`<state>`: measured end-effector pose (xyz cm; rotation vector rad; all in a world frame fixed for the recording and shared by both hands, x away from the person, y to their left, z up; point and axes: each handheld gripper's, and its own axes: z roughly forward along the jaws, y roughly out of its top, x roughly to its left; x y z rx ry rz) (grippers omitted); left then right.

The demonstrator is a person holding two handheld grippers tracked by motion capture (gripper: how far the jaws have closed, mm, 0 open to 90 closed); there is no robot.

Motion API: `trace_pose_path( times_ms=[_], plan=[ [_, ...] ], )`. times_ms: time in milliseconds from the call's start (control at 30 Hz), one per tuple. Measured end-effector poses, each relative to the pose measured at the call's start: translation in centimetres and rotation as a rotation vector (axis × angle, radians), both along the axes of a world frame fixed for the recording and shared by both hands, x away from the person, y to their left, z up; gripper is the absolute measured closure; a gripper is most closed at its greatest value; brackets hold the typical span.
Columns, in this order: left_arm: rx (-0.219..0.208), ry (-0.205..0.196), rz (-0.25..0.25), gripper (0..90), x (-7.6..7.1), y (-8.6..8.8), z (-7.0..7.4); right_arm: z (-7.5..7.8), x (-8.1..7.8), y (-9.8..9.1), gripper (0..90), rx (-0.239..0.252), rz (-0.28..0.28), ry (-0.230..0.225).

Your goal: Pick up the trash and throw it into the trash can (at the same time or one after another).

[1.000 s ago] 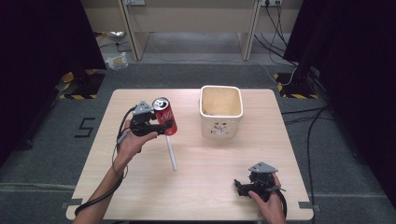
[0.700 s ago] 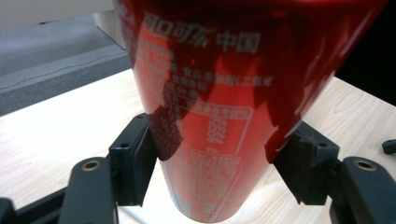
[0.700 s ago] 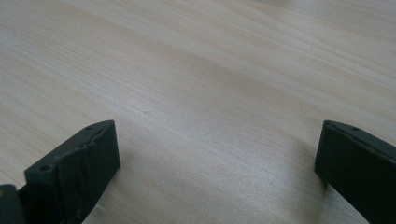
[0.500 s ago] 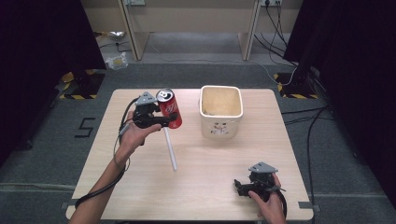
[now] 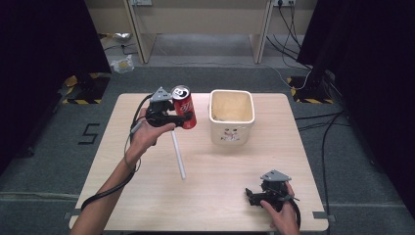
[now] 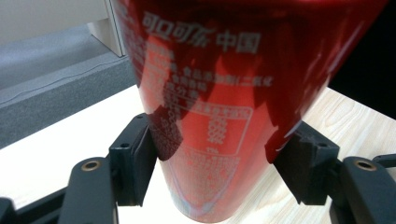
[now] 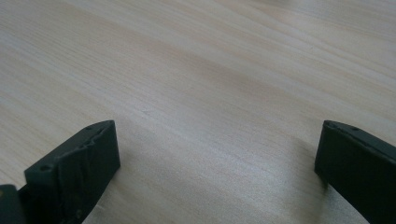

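High view has the left gripper (image 5: 182,117) clamped on the red can (image 5: 184,106), lifted clear of the table (image 5: 147,196) just left of the cream bin (image 5: 231,119) — picked up, but not yet over the bin's mouth. Between can and rim the way looks free, a white tube (image 5: 177,154) lies below, and the right gripper (image 5: 255,196) rests near the table's front edge, jaws apart and empty.

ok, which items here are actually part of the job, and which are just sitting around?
In play:
- red can, clamped in the left gripper, lifted off the table
- cream bin, right beside the can, likely its target

Lying about:
- white tube on the table
- right gripper, open, resting near the front edge
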<state>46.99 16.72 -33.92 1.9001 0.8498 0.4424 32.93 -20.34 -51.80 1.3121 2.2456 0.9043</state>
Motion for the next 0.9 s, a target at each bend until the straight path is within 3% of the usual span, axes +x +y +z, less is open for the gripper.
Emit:
trace_pose_path(
  times_ms=[333, 900],
  plan=[
    [0.007, -0.005, -0.028, 34.0, 0.5, -2.1, 0.9, 0.0, 0.0, 0.0, 0.3, -0.001, 0.0, -0.001],
    [-0.023, 0.003, -0.032, 33.9, 2.2, -4.7, 1.9, 0.0, 0.0, 0.0, 0.3, -0.004, 0.002, -0.003]
  ],
)
